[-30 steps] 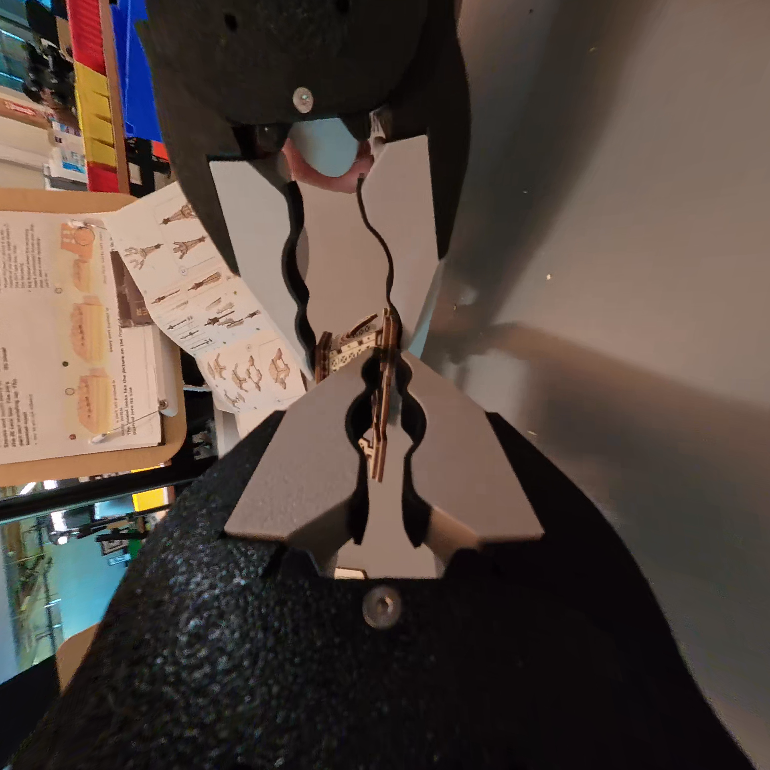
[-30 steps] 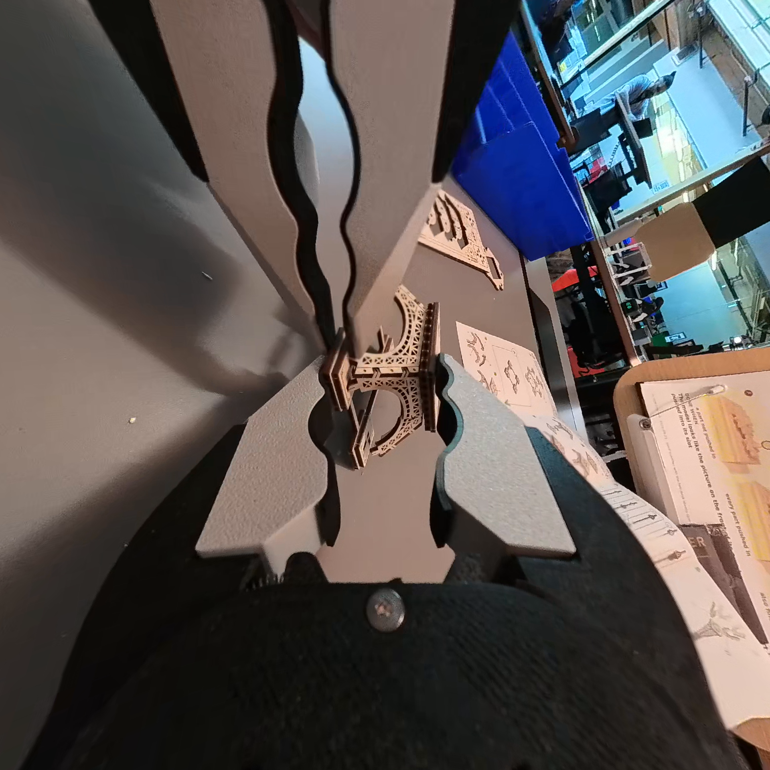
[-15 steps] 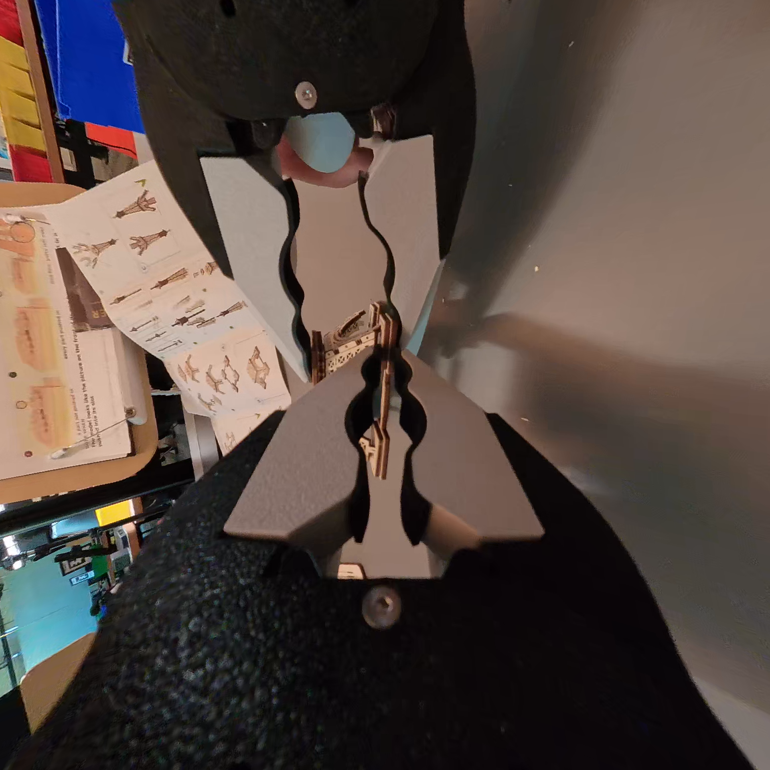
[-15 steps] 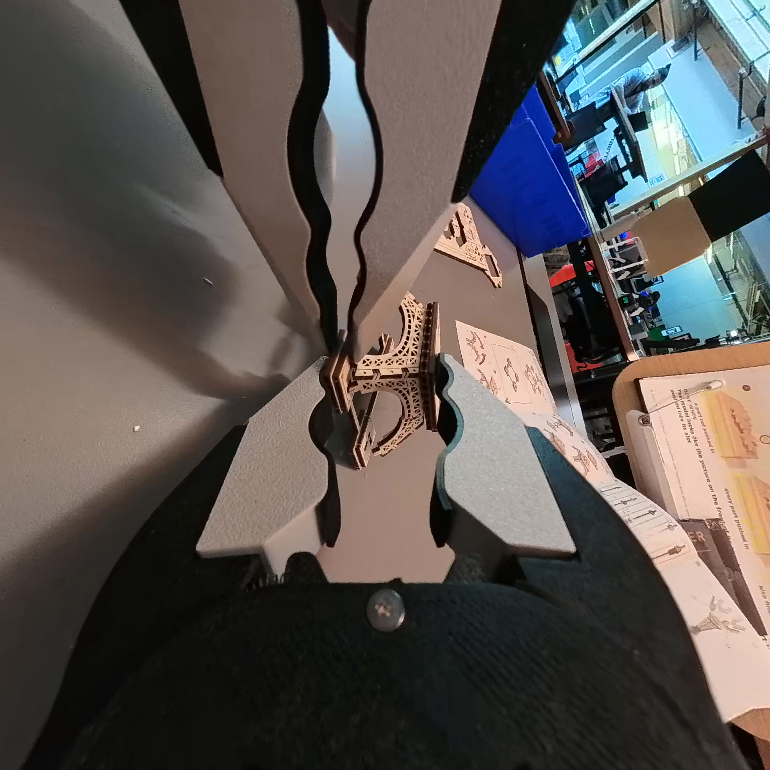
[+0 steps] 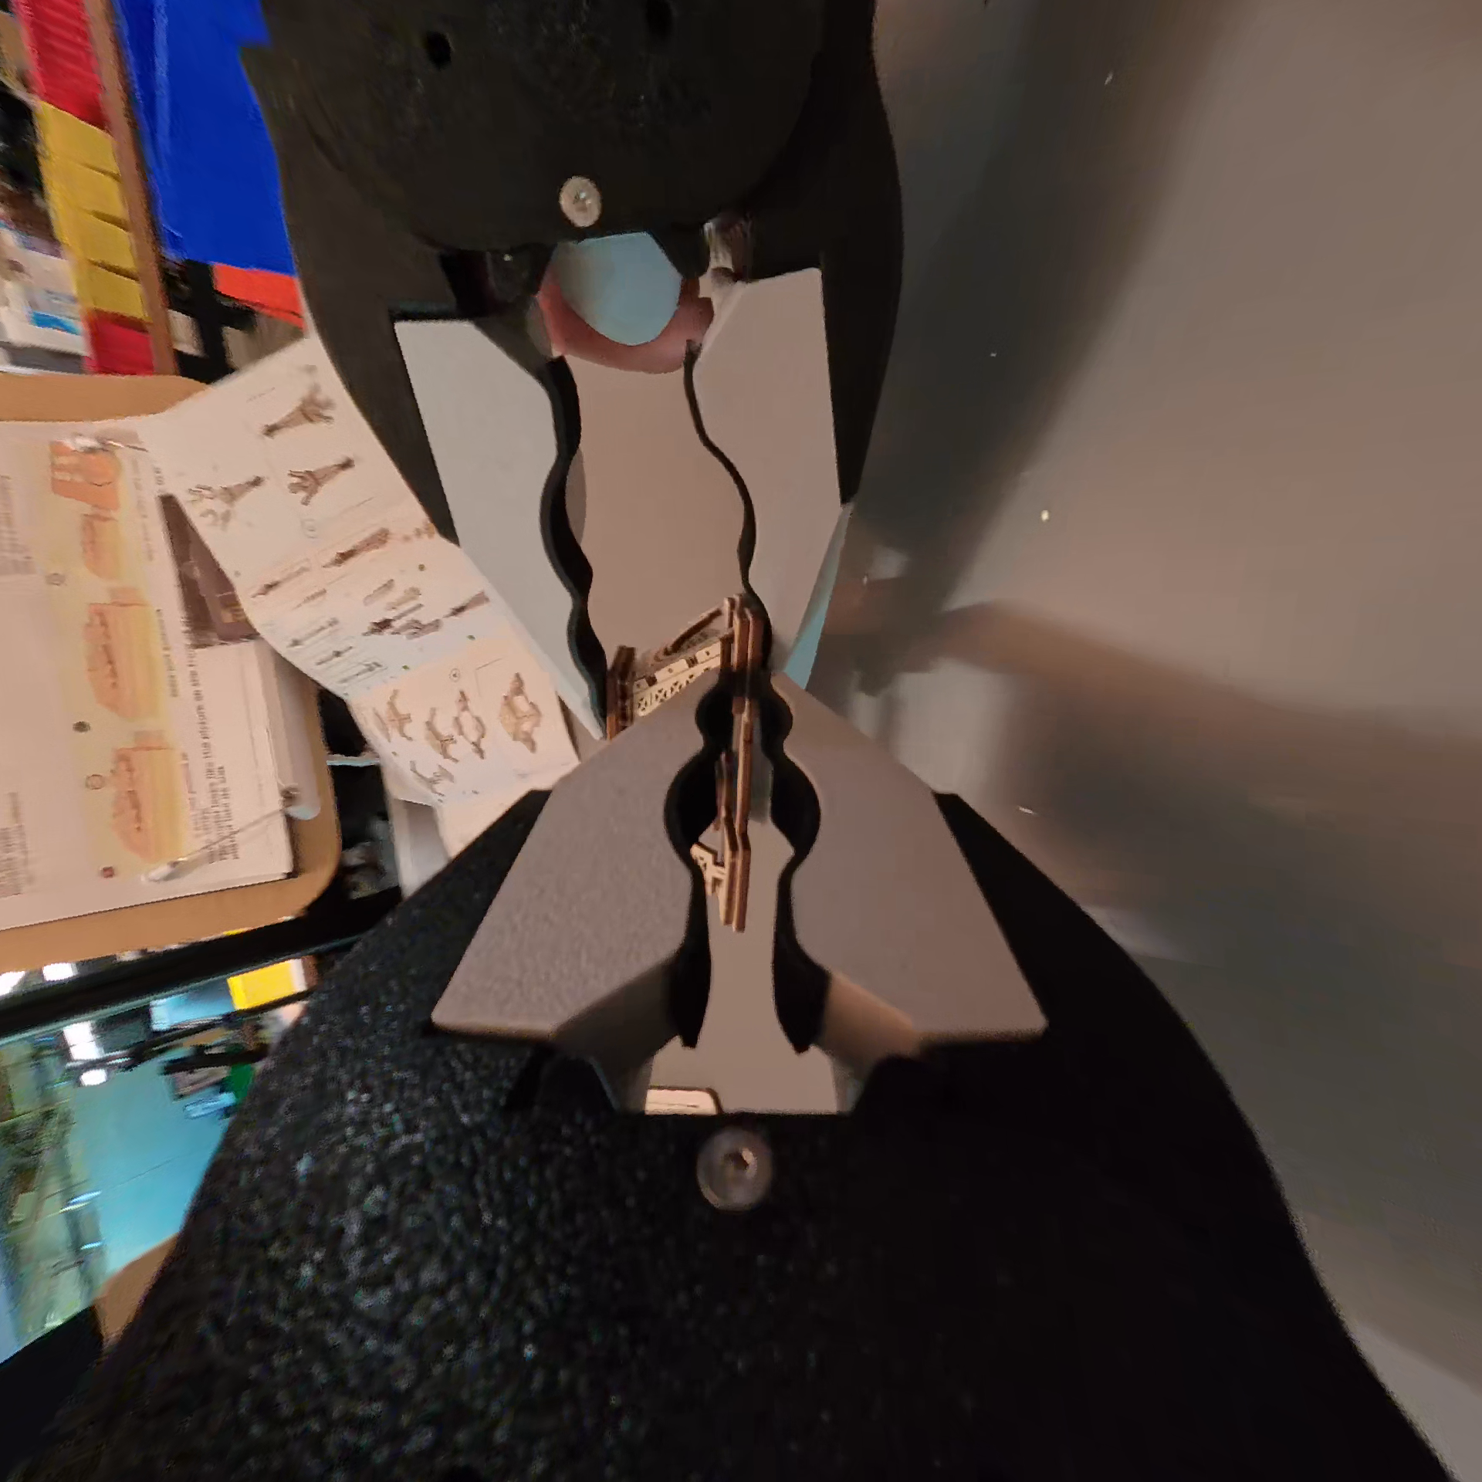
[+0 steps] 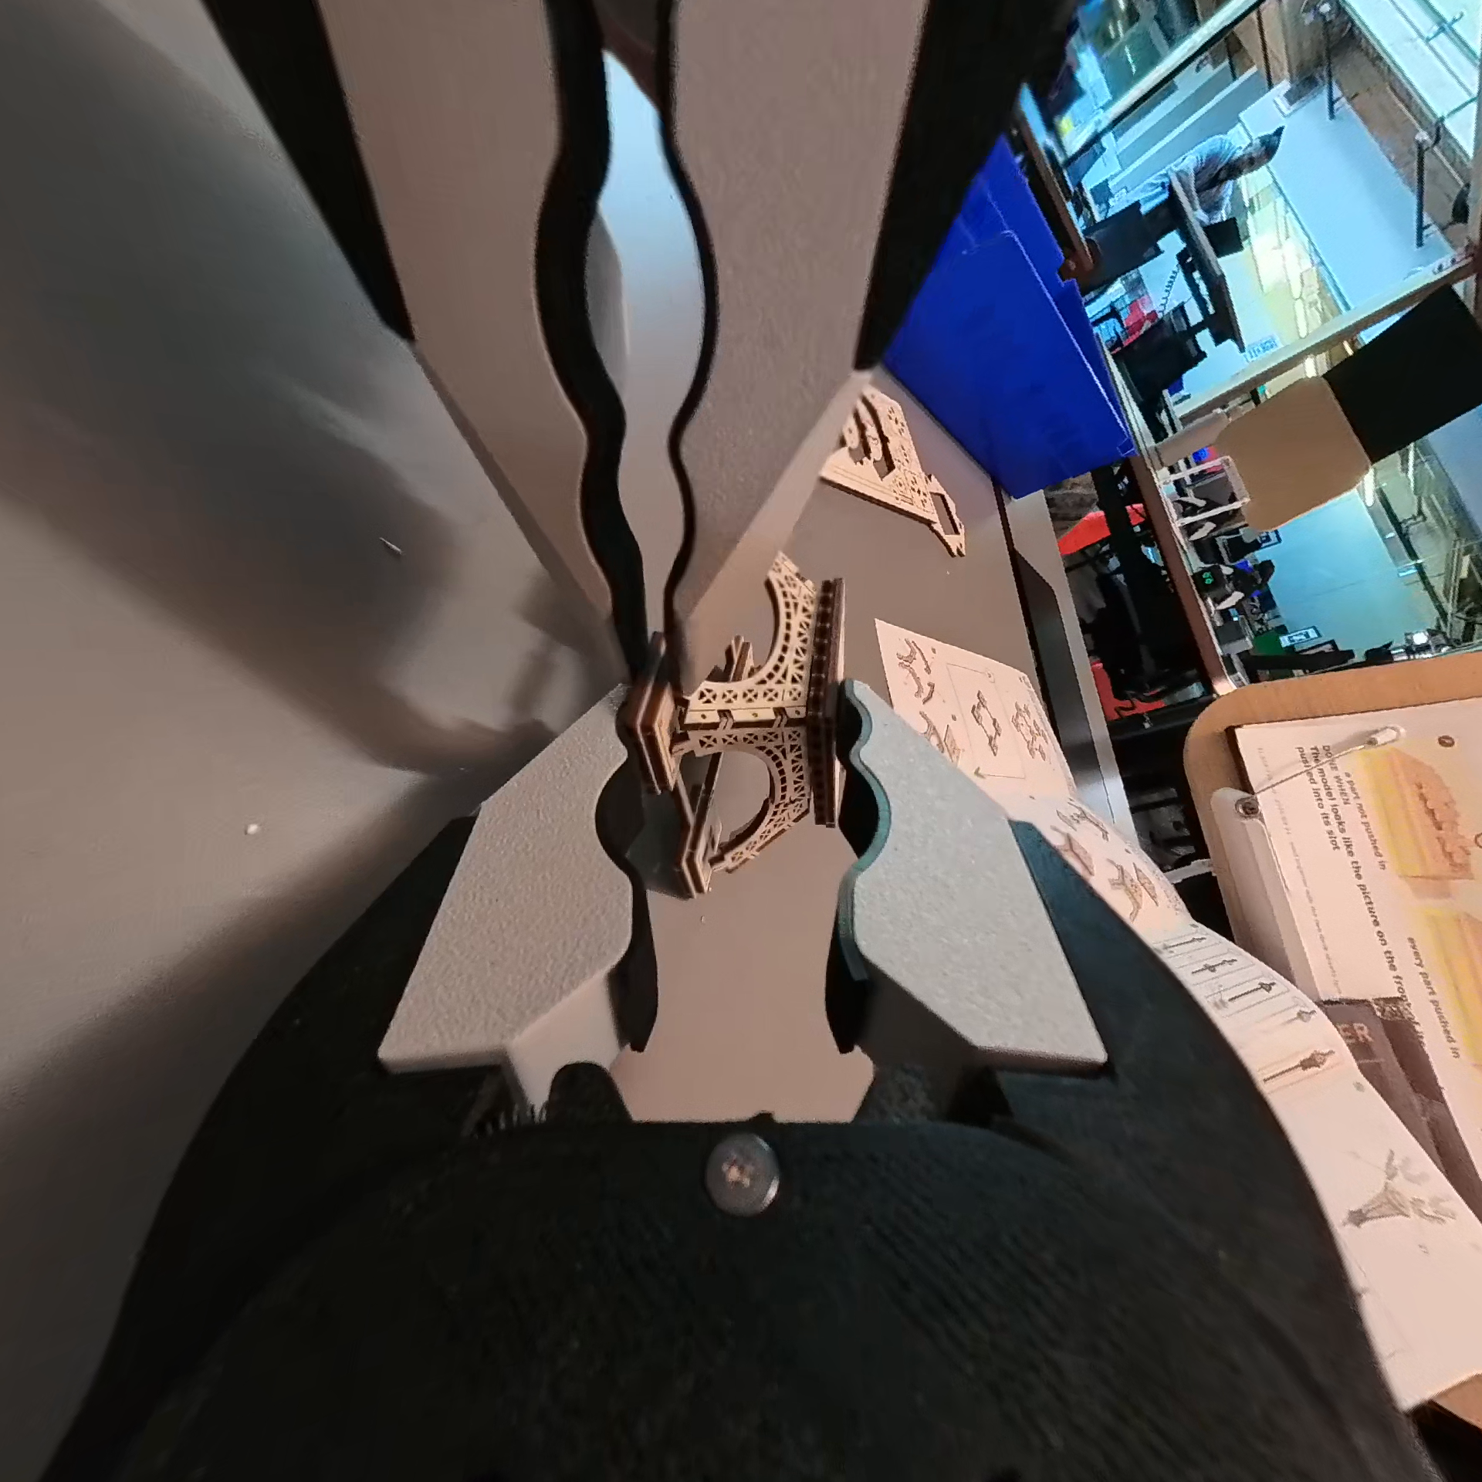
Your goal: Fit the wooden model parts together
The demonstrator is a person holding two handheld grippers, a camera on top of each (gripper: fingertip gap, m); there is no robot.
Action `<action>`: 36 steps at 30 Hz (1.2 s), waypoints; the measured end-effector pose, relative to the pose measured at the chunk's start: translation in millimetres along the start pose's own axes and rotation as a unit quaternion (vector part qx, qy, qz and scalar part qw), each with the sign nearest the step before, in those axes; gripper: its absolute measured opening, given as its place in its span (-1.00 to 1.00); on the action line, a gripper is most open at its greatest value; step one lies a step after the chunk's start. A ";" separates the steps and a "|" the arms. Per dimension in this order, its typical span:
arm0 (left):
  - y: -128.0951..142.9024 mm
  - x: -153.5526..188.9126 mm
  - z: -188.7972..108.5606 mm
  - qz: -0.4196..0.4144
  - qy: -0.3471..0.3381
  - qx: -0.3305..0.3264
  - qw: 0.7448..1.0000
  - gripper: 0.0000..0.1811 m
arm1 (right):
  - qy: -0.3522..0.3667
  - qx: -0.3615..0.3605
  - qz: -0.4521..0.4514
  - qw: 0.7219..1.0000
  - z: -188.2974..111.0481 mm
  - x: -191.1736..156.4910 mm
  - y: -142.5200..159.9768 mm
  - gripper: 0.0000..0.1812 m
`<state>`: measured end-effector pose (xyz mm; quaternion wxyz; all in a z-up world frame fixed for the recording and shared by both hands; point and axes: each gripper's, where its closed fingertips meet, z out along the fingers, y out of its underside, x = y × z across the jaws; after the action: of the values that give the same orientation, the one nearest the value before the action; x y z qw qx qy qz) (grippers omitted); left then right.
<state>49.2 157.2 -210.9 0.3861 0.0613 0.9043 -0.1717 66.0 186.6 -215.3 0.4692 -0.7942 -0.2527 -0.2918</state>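
The left gripper [image 5: 742, 726] is clamped on a thin wooden piece [image 5: 739, 790], edge-on between its fingers. The right gripper [image 6: 734, 750] squeezes the lattice tower base [image 6: 750, 726] from both sides. The two meet tip to tip above the grey table [image 6: 160, 601]; instruction sheets [image 6: 974, 722] lie nearby on the right.

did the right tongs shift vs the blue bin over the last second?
Yes, slightly. In the right wrist view the blue bin sits a little nearer the image centre than a second ago; the right tongs hold the arched wooden base unchanged.
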 end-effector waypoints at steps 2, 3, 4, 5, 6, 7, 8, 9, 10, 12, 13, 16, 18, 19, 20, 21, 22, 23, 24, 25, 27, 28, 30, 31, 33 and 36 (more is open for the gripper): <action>0.7 0.3 -0.1 -0.004 -0.016 0.004 1.000 -0.96 | 0.001 0.001 -0.004 1.000 0.6 0.0 0.0 -0.51; 1.0 0.8 -0.4 -0.014 -0.018 0.006 1.000 -0.96 | 0.002 -0.001 -0.007 1.000 0.8 -0.5 -0.2 -0.51; 1.2 0.8 -0.7 -0.017 -0.024 0.006 1.000 -0.96 | 0.002 -0.002 -0.009 1.000 0.9 -0.6 -0.5 -0.51; 1.5 0.0 -0.9 -0.019 -0.031 0.006 0.999 -0.94 | 0.002 -0.002 -0.008 1.000 1.1 -0.5 -0.6 -0.50; 1.6 -1.0 -1.3 -0.021 -0.038 0.005 0.999 -0.93 | 0.002 -0.001 -0.006 1.000 1.2 -0.3 -0.6 -0.50; 1.7 -1.8 -1.6 -0.022 -0.042 0.003 0.999 -0.91 | 0.001 -0.001 -0.005 1.000 1.2 -0.2 -0.7 -0.50; 1.8 -1.9 -1.7 -0.021 -0.044 0.001 0.999 -0.91 | 0.000 -0.001 -0.005 1.000 1.2 0.0 -0.7 -0.51; 1.7 -1.8 -1.8 -0.019 -0.044 0.000 0.999 -0.92 | 0.000 -0.002 -0.004 1.000 1.3 0.1 -0.7 -0.50; 1.8 -0.8 -1.8 -0.013 -0.043 -0.002 0.999 -0.95 | 0.000 -0.002 -0.003 1.000 1.3 0.1 -0.9 -0.50; 1.7 0.9 -1.4 0.001 -0.039 -0.007 0.999 -0.97 | -0.002 -0.002 -0.005 1.000 1.3 -0.3 -0.9 -0.50; 1.8 1.0 -1.3 0.007 -0.036 -0.009 0.999 -0.97 | -0.002 -0.004 -0.006 1.000 1.3 -0.3 -0.9 -0.50; 1.8 3.0 -0.9 0.008 -0.019 -0.014 1.000 -0.97 | -0.001 -0.003 -0.003 1.000 0.9 -0.5 -0.8 -0.51; 2.2 4.0 -0.9 -0.006 -0.003 -0.017 1.000 -0.96 | 0.000 -0.003 -0.011 1.000 1.1 -1.9 -1.1 -0.50; 2.6 4.7 -1.4 -0.018 0.010 -0.016 1.000 -0.96 | 0.001 -0.004 -0.015 1.000 1.3 -2.6 -1.5 -0.50; 3.0 4.8 -1.8 -0.026 0.018 -0.013 0.999 -0.96 | 0.002 -0.005 -0.015 1.000 1.6 -2.5 -2.0 -0.50; 3.1 3.8 -2.2 -0.029 0.021 -0.011 0.999 -0.97 | 0.001 -0.004 -0.012 1.000 1.6 -1.8 -2.2 -0.50; 2.9 2.5 -2.3 -0.029 0.018 -0.012 0.999 -0.96 | -0.002 0.000 -0.006 1.000 1.5 -0.6 -2.0 -0.50; 2.6 1.7 -2.4 -0.030 0.016 -0.014 0.999 -0.97 | -0.005 0.006 -0.001 1.000 1.2 0.2 -2.1 -0.51; 2.3 1.1 -2.5 -0.033 0.016 -0.014 0.999 -0.97 | -0.005 0.012 0.004 1.000 0.9 0.8 -2.4 -0.51; 2.0 0.9 -2.5 -0.038 0.015 -0.011 0.999 -0.97 | -0.004 0.016 0.011 1.000 0.7 1.0 -2.5 -0.50; 0.3 0.6 -2.8 -0.048 0.011 -0.001 0.999 -0.97 | -0.008 0.024 0.012 1.000 -0.5 0.9 -2.8 -0.50; -0.2 0.2 -3.2 -0.052 0.009 0.001 0.999 -0.97 | -0.009 0.030 0.017 0.999 -1.1 1.2 -3.3 -0.51; -1.0 -0.6 -4.3 -0.055 0.006 0.006 0.998 -0.97 | -0.007 0.039 0.032 0.999 -1.9 2.0 -4.2 -0.50; -1.2 -1.1 -4.5 -0.057 0.004 0.008 0.998 -0.97 | -0.005 0.042 0.034 0.999 -2.6 2.7 -4.4 -0.50; -1.4 -1.4 -4.7 -0.061 0.002 0.013 0.998 -0.97 | 0.004 0.047 0.047 0.998 -4.3 6.2 -4.1 -0.42; -1.6 -3.4 -5.8 -0.066 -0.003 0.023 0.998 -0.97 | 0.002 0.064 0.076 0.995 -9.3 7.2 -4.9 -0.42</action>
<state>47.3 157.9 -204.3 0.3754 0.0097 0.9009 -0.2177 65.6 181.4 -203.7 0.5401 -0.7793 -0.2086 -0.2397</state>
